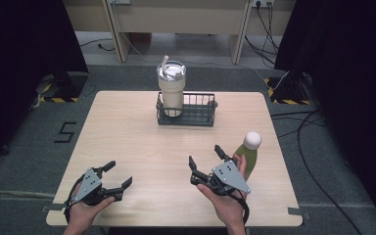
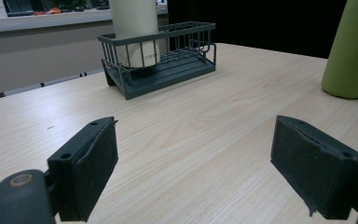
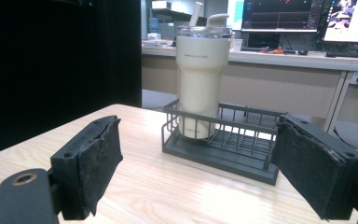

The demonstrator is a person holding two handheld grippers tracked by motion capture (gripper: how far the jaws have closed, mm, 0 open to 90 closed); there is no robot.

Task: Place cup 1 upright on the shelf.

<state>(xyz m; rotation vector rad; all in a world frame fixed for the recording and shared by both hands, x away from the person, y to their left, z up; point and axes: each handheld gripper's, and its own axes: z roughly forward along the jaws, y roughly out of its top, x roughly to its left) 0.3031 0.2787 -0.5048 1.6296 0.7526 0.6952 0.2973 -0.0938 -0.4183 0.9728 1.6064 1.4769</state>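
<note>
A dark wire basket (image 1: pixel 198 120) stands at the back middle of the wooden table (image 1: pixel 137 142). A cream tumbler (image 1: pixel 171 88) with a lid and straw stands upright in its left end. At the right, a green bottle (image 1: pixel 248 157) with a white round cap stands upright, close beside my right gripper (image 1: pixel 204 153). That gripper is open with nothing between its jaws and faces the basket (image 3: pixel 233 140) and tumbler (image 3: pixel 200 79). Near the front left edge my left gripper (image 1: pixel 120 172) is open and empty over bare wood. It looks toward the basket (image 2: pixel 182 44) and the green bottle (image 2: pixel 352 51).
Black curtains flank the table on both sides. Cables run over the grey floor at the right. A light wooden desk frame stands behind the table. Bare tabletop lies between the grippers and the basket.
</note>
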